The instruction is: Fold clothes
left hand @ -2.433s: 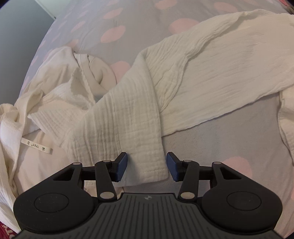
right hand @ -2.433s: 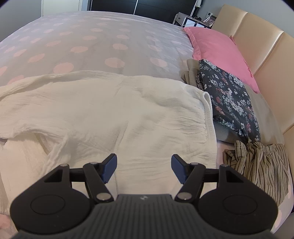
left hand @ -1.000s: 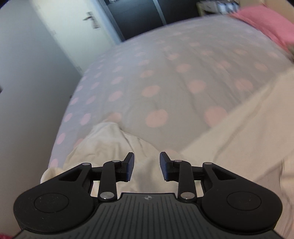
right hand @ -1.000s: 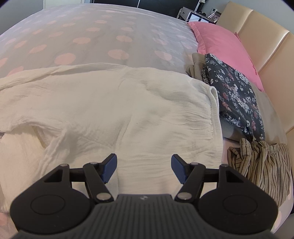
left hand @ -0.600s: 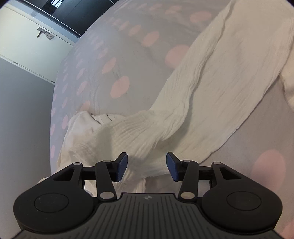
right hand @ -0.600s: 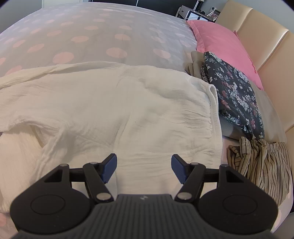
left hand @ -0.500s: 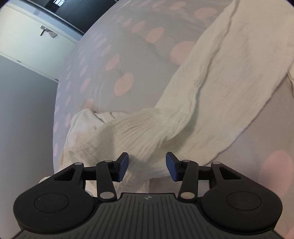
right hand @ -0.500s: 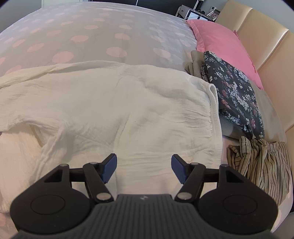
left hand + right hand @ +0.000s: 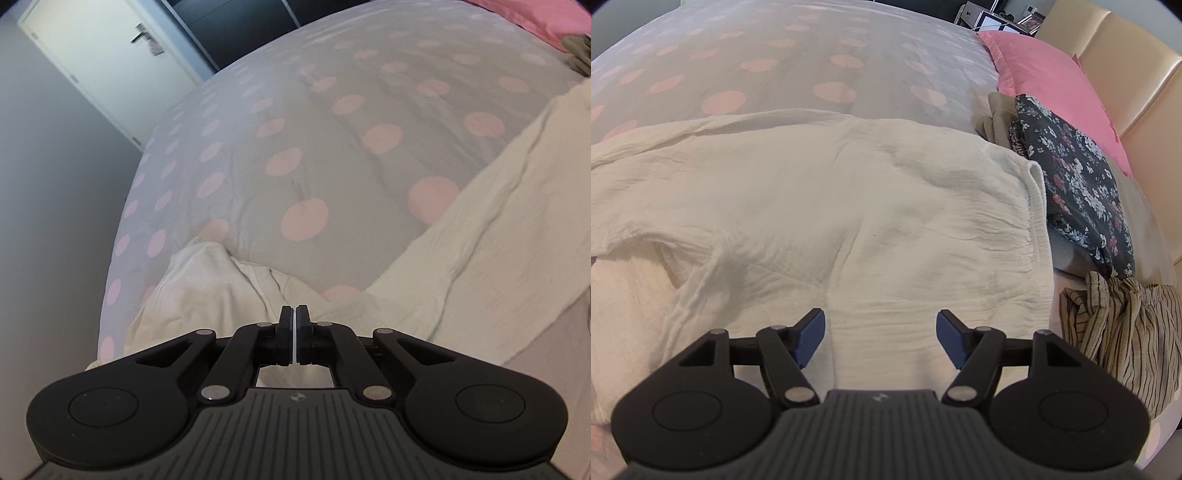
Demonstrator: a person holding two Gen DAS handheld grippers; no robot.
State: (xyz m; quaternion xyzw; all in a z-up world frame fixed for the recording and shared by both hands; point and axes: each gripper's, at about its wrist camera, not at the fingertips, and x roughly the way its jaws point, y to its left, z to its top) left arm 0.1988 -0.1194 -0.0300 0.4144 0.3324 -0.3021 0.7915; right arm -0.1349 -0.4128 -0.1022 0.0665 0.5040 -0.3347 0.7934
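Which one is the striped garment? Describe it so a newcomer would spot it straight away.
Start at the padded headboard and follow the row of clothes that runs from the pink pillow toward the camera. Past the dark floral piece, the striped garment lies crumpled at the bed's edge, beside the cream garment. It alone has thin dark stripes on tan cloth.

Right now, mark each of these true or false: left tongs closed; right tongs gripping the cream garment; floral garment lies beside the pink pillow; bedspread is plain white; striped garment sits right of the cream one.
1. Left tongs are closed: true; whether cloth is pinched is hidden.
2. Right tongs grip the cream garment: false, they are open above it.
3. Floral garment lies beside the pink pillow: true.
4. Bedspread is plain white: false, pale with pink dots.
5. Striped garment sits right of the cream one: true.
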